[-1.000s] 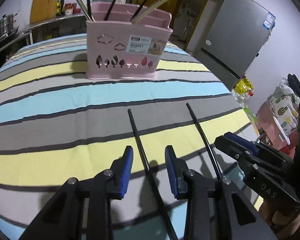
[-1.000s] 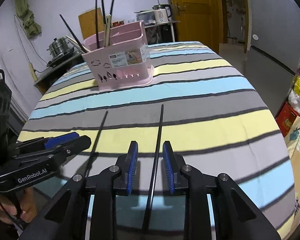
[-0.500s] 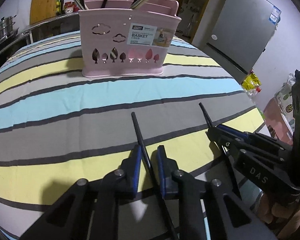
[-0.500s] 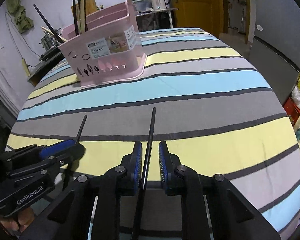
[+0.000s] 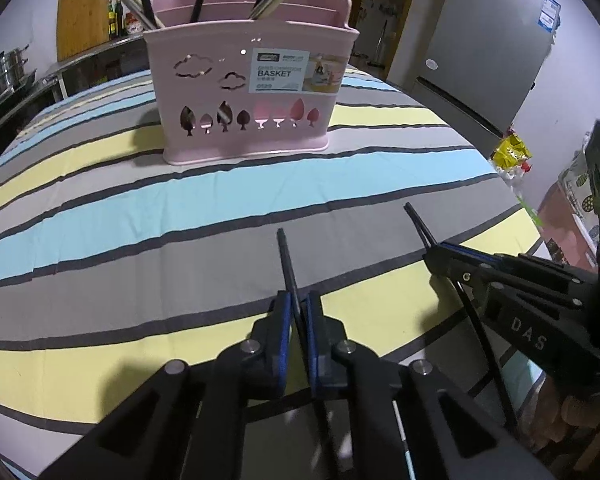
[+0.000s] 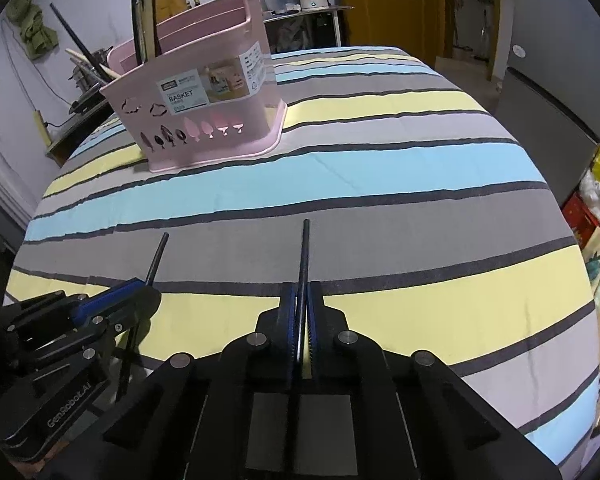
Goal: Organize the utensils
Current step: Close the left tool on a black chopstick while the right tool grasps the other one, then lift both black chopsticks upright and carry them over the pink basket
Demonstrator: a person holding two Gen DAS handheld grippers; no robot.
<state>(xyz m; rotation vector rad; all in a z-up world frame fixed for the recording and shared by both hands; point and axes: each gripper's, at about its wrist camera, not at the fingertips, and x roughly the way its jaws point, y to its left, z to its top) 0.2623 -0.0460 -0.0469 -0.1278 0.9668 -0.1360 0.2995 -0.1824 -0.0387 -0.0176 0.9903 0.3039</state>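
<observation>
Two black chopsticks lie side by side on a striped tablecloth (image 5: 140, 208), near the table's front edge, tips pointing toward a pink basket (image 5: 252, 96) that stands well apart from them further back. The basket already holds several upright chopsticks, dark and pale.

The left gripper (image 5: 298, 304) has just closed its blue pads on the left chopstick (image 5: 286, 256), clamping it partway along so that the thin far end sticks out ahead. The right gripper (image 6: 302, 296) has likewise just closed on the right chopstick (image 6: 304, 252), pads pressed against it, tip projecting forward. Each gripper is visible from the other's camera, just beside its neighbour.

The sticks look slim, rigid and very light, with a smooth finish that would probably slip or swivel in a loose pinch. Holding nearer the middle, as both do, seems sensible: the free end stays short enough to steer. I would guess the chief risk is a stick pivoting between the pads when lifted, or catching the basket's rim.
</observation>
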